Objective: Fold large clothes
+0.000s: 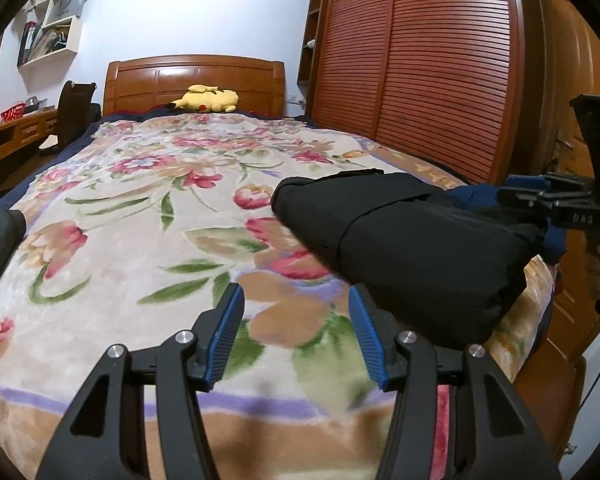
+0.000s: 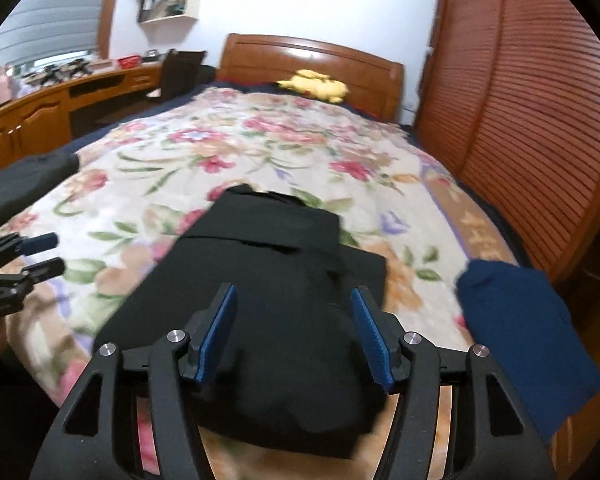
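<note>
A black garment lies folded in a thick bundle on the floral blanket near the bed's front edge; it also shows at the right of the left wrist view. My right gripper is open, its blue pads spread above the near end of the bundle, holding nothing. My left gripper is open and empty over bare blanket, to the left of the bundle. A folded navy garment lies at the bed's right front corner.
A yellow plush toy lies by the wooden headboard. A louvred wooden wardrobe runs along the right side. A desk and dark chair stand left of the bed. Another dark garment lies at the bed's left edge.
</note>
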A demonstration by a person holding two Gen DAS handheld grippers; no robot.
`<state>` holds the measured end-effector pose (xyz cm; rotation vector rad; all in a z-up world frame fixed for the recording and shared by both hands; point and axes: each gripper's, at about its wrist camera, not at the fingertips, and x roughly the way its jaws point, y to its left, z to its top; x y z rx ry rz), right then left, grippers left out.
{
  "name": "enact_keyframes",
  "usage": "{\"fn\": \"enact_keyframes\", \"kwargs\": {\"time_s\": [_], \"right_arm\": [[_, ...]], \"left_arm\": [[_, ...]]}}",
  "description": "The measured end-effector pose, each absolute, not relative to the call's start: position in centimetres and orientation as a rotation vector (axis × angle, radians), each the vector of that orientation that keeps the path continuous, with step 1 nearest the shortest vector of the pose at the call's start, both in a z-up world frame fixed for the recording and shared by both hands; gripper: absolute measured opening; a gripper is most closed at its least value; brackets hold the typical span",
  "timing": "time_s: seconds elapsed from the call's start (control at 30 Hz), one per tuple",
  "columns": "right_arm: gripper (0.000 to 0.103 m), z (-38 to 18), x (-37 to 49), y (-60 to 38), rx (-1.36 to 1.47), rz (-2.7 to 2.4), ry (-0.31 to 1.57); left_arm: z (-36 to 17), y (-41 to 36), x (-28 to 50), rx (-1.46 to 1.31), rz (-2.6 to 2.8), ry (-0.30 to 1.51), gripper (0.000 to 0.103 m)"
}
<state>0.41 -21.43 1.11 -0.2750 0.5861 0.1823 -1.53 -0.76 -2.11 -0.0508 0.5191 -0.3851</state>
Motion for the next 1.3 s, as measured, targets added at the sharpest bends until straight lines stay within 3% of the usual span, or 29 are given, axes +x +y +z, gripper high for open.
{"fn": "enact_keyframes", "kwargs": {"time_s": [0.43,0.67,1.03,1.3], "right_arm": [[0.060,-5.3,2.4,-21.3,-0.427,0.105,0.662],[0.058,-8.7,2.3,-26.6,-0.313,0.097,0.726],[0.060,-5.4,1.4,-25.8,-0.257,0.097,0.686],[0.061,-2.2,-0.4,-20.1,-0.196,0.282,0.614]], "left_arm": [[-2.5,-0.7,-1.5,-0.034,-0.388,0.520,0.053],[-2.6,-0.8,-1.6,-0.030,-0.388,0.523,0.053],[-2.8,-1.3,-1.7,-0.006,-0.385,0.524,0.053],[-2.9,-1.5,-1.7,-0.002,-0.385,0.526,0.053]]}}
